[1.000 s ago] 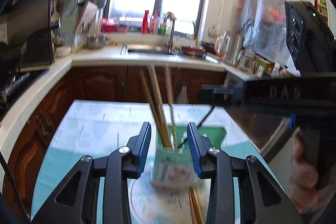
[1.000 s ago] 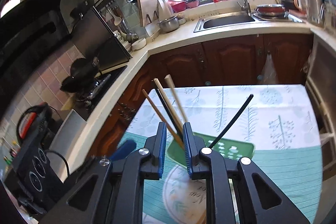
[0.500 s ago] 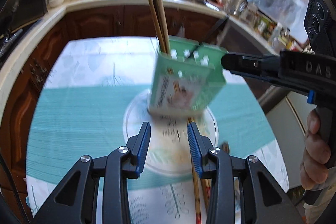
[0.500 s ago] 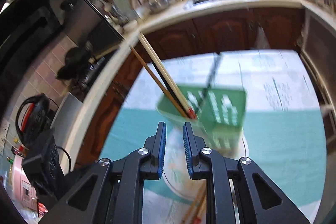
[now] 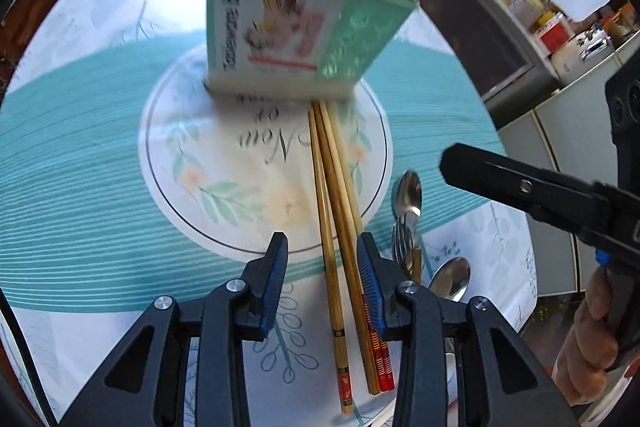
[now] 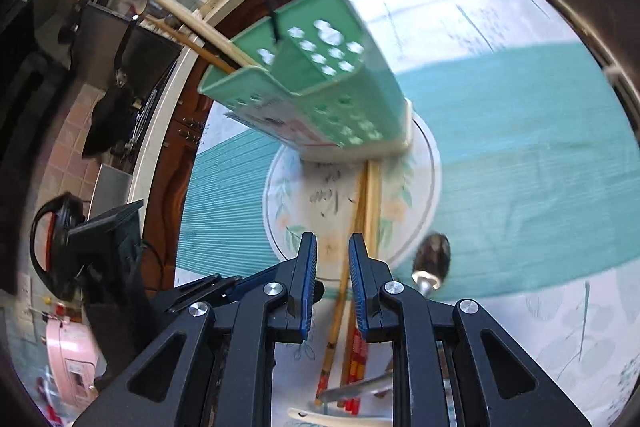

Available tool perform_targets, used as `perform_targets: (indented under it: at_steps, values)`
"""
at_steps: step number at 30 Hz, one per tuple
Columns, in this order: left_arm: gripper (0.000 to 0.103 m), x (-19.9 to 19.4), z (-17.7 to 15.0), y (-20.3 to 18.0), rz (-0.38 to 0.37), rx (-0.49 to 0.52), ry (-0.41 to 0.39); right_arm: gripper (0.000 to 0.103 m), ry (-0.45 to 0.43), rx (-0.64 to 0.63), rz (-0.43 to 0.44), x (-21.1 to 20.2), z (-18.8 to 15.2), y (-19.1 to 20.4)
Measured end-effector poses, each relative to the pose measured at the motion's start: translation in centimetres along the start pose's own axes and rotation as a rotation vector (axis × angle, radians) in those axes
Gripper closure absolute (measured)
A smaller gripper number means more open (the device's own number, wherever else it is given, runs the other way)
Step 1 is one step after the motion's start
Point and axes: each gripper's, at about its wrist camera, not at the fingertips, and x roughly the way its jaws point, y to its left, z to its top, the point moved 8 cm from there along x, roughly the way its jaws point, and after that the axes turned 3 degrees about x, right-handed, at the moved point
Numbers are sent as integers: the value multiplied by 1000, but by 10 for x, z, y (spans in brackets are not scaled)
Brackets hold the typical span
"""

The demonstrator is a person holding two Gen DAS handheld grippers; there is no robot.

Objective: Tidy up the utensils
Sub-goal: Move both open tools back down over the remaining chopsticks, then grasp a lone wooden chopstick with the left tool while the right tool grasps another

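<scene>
A green utensil holder (image 5: 304, 7) stands on a round floral mat (image 5: 224, 179); it also shows in the right wrist view (image 6: 320, 99) with chopsticks (image 6: 192, 35) and a black stick in it. Several loose wooden chopsticks (image 5: 336, 235) lie on the mat, running under the holder's front edge. Spoons (image 5: 408, 191) and a fork (image 5: 404, 243) lie to their right. My left gripper (image 5: 322, 275) is open and empty above the chopsticks. My right gripper (image 6: 333, 281) is open with a narrow gap, empty, above the table near the chopsticks (image 6: 368, 211) and a spoon (image 6: 432, 263).
The table has a teal and white cloth (image 5: 80, 163). The right gripper's body and hand (image 5: 560, 195) show at the right of the left wrist view. A white utensil handle (image 6: 332, 417) lies near the table's front. Kitchen counter and stove (image 6: 120, 75) stand beyond.
Both grippers have pulled back and tilted down from the holder. The view now looks down on the mat and the loose chopsticks. Both grippers stay empty.
</scene>
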Motion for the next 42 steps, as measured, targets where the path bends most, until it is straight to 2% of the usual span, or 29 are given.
perform_targets:
  at_steps: [6, 12, 24, 29, 36, 39, 42]
  values:
    - [78, 18, -2, -11, 31, 32, 67, 86, 9, 45, 28, 0, -12, -23]
    - [79, 36, -9, -19, 80, 50, 143, 86, 13, 45, 54, -1, -18, -30]
    - [79, 44, -6, -21, 121, 53, 160, 86, 14, 50, 72, -9, -11, -23]
    - [79, 46, -4, -23, 171, 78, 176, 86, 16, 50, 60, -7, -12, -26]
    - [76, 57, 0, -39, 272, 203, 208, 86, 27, 48, 57, -2, -16, -26]
    - [77, 60, 3, -43, 267, 219, 234, 86, 29, 50, 54, 0, -16, -27]
    - [78, 61, 6, -41, 239, 189, 257, 86, 26, 46, 51, 0, -17, -28]
